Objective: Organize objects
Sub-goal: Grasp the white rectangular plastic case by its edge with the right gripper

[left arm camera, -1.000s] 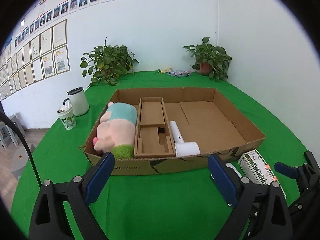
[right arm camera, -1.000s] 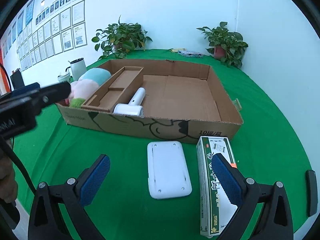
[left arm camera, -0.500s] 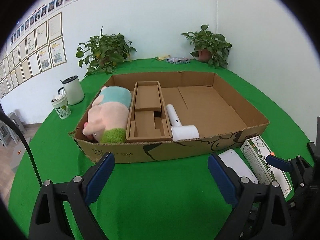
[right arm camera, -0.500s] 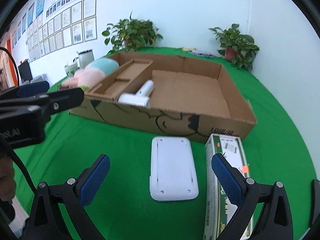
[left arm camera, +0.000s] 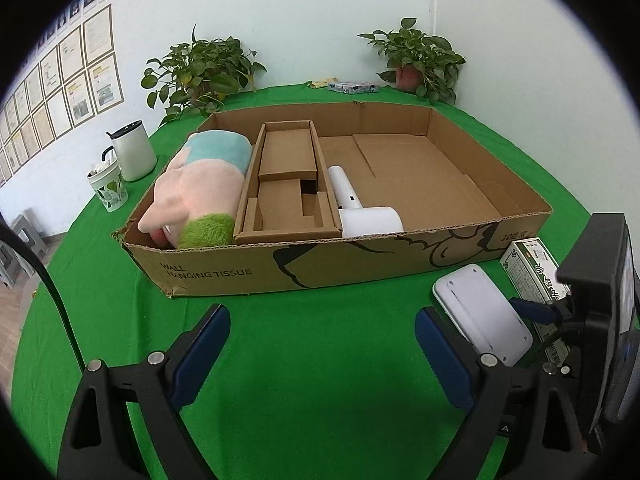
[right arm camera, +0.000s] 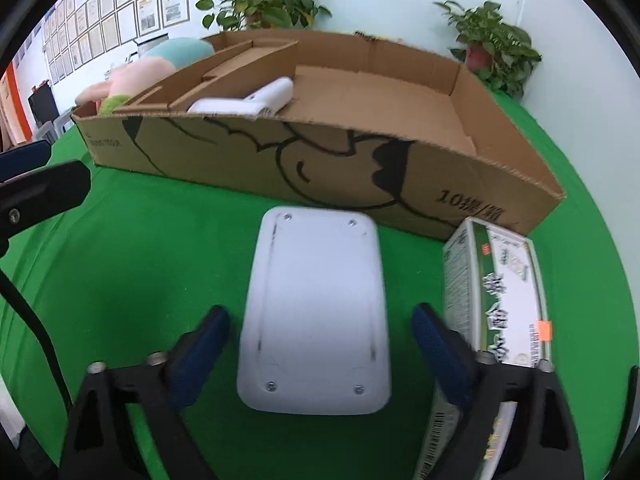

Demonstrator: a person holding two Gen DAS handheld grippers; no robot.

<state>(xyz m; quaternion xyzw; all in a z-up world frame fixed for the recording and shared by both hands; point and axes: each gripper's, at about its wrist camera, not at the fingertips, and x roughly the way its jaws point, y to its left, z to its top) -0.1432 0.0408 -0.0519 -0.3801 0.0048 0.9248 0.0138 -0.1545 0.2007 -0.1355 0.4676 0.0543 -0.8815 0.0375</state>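
Note:
A flat white device lies face down on the green cloth in front of the cardboard box. My right gripper straddles the device's near half. Its jaws are closing, with a gap still showing on each side of the device. A green and white carton lies just right of it. My left gripper hangs open over bare cloth, with nothing between its fingers. Inside the cardboard box lie a plush toy, a cardboard insert and a white hair dryer.
A white mug and a patterned cup stand left of the box. Two potted plants and a small packet sit at the table's back edge by the wall. The box's right half holds nothing.
My right gripper has come down and forward over the white device, and its jaws have narrowed around it. My left gripper has sunk and tipped downward, staying open.

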